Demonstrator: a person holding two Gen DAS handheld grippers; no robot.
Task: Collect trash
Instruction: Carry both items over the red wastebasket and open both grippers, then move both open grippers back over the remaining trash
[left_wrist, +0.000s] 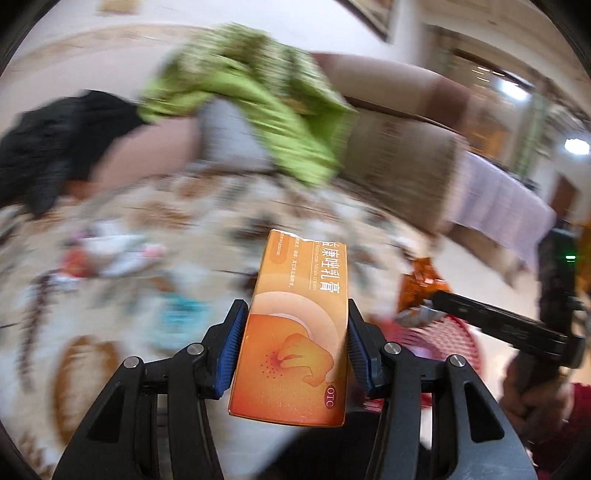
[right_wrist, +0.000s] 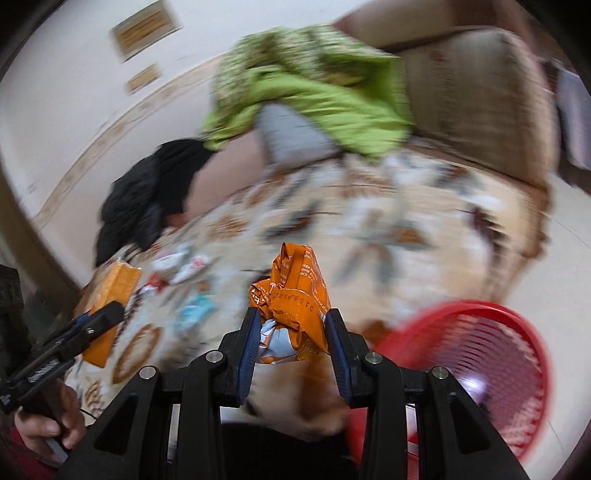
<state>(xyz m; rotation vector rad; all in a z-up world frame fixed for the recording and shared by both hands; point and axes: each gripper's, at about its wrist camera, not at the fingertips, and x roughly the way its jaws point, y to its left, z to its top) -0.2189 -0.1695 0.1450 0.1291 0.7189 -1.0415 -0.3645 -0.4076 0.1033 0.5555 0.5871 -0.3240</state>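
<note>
left gripper (left_wrist: 293, 347) clamps orange cardboard medicine box (left_wrist: 295, 328) | right gripper (right_wrist: 291, 345) pinches crumpled orange foil wrapper (right_wrist: 291, 291) | both lifted — seemingly bound for red mesh plastic basket (right_wrist: 480, 354)

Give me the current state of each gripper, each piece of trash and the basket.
Left gripper: shut on the orange box.
Orange box: held lengthwise between the pads, off the rug.
Right gripper: shut on the orange wrapper.
Orange wrapper: crumpled, held in the air.
Red basket: open-topped, on the floor right of the rug; contents unclear.
Loose wrappers: lying on the rug, not collected.
</note>
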